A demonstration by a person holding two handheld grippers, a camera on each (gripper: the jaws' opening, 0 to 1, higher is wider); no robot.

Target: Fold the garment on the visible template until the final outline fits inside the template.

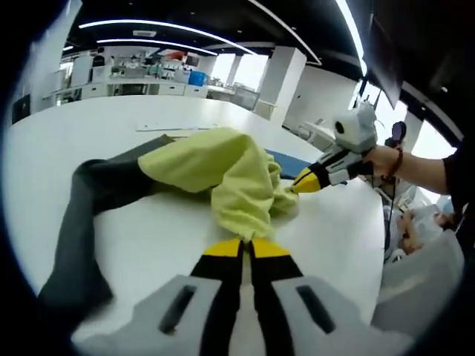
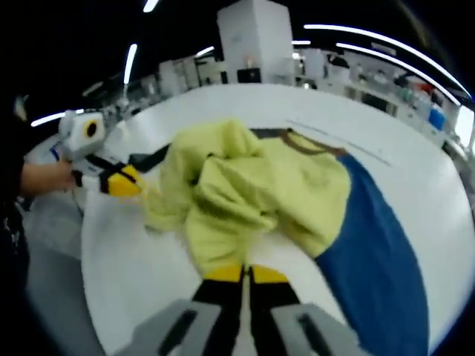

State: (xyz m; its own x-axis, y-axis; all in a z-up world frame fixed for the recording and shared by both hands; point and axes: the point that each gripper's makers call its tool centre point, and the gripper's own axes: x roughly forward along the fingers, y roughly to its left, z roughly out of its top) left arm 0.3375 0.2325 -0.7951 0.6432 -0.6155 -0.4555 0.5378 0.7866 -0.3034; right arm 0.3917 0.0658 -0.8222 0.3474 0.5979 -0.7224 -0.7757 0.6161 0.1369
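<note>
The left claw [image 1: 246,247] is closed, pinching the near edge of the yellow garment [image 1: 223,174] heaped on the white surface [image 1: 148,237]. The right claw [image 2: 243,273], held level by a hand [image 1: 382,158], also grips the garment, beside the blue template [image 2: 378,259].

Garment [image 2: 245,189] bunched on the table [image 2: 148,259], partly over the template [image 2: 378,259] (template rightward).
</note>
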